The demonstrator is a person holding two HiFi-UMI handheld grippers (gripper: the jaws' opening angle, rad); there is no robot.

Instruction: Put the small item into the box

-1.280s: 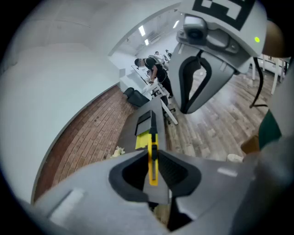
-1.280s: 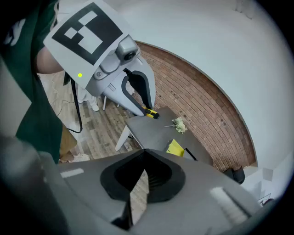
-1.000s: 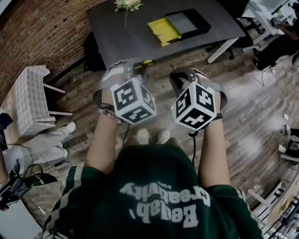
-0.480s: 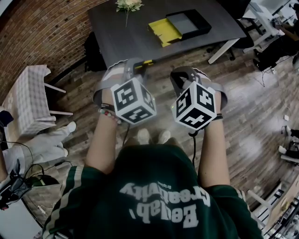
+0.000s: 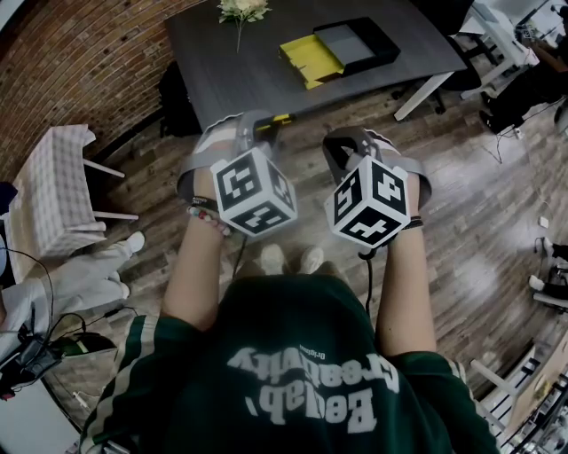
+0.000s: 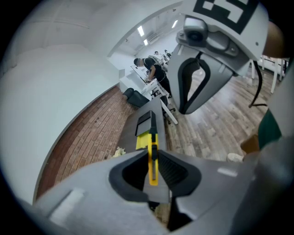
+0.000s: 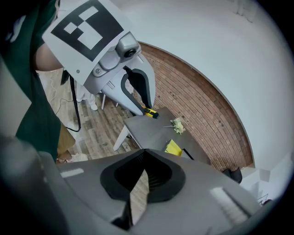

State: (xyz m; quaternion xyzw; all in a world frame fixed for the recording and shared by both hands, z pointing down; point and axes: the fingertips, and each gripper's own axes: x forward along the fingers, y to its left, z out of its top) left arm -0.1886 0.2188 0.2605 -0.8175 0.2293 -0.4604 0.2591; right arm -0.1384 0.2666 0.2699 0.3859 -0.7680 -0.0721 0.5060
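My left gripper (image 5: 259, 126) is shut on a slim yellow and black item (image 6: 153, 161), which stands on edge between the pads; its tip (image 5: 278, 118) pokes out ahead of the jaws. My right gripper (image 5: 342, 146) hangs beside it with its jaws together and nothing in them. Both are held over the wooden floor, short of the dark grey table (image 5: 248, 75). On that table lies a black box (image 5: 359, 43) with a yellow tray (image 5: 311, 58) pulled out at its left. The right gripper view shows the left gripper (image 7: 138, 98) holding the yellow item (image 7: 150, 112).
A small bunch of flowers (image 5: 241, 11) lies at the table's far edge. A black bag (image 5: 177, 97) sits under the table's left end. A chair with checked cloth (image 5: 49, 191) and another person's legs (image 5: 80, 275) are at the left. Desks stand at the right.
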